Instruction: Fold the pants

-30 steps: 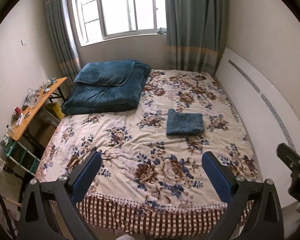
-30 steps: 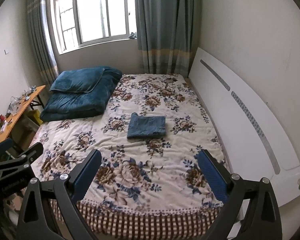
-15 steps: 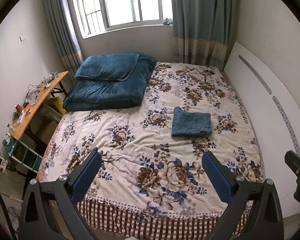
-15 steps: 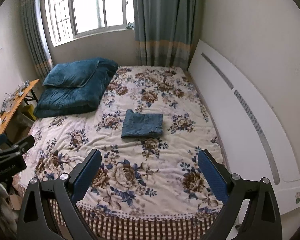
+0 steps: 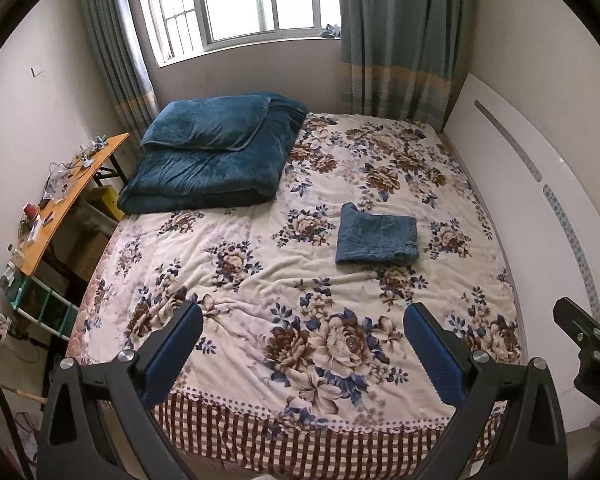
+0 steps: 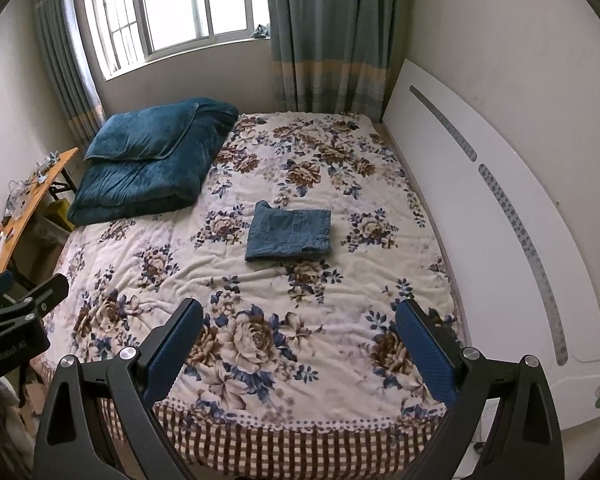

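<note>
Both tools, left tool [image 5: 302, 328] & right tool [image 6: 300, 326], hanging spread, empty; folded pants [image 6: 289, 235] lying on bed [image 6: 260, 360], underside hidden.

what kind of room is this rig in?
A bedroom, most likely in a home: a bed under a floral blanket, a folded teal duvet at its far corner, folded denim pants on it, a curtained window.

Your pants [image 5: 377, 240] are blue denim, folded down into a compact, nearly square bundle, and they're lying flat on the floral bedspread [image 5: 260, 280] right of the bed's middle. You can see seam stitching across the top layer, stacked fold edges along the near right side, and one corner poking up at the far left.
</note>
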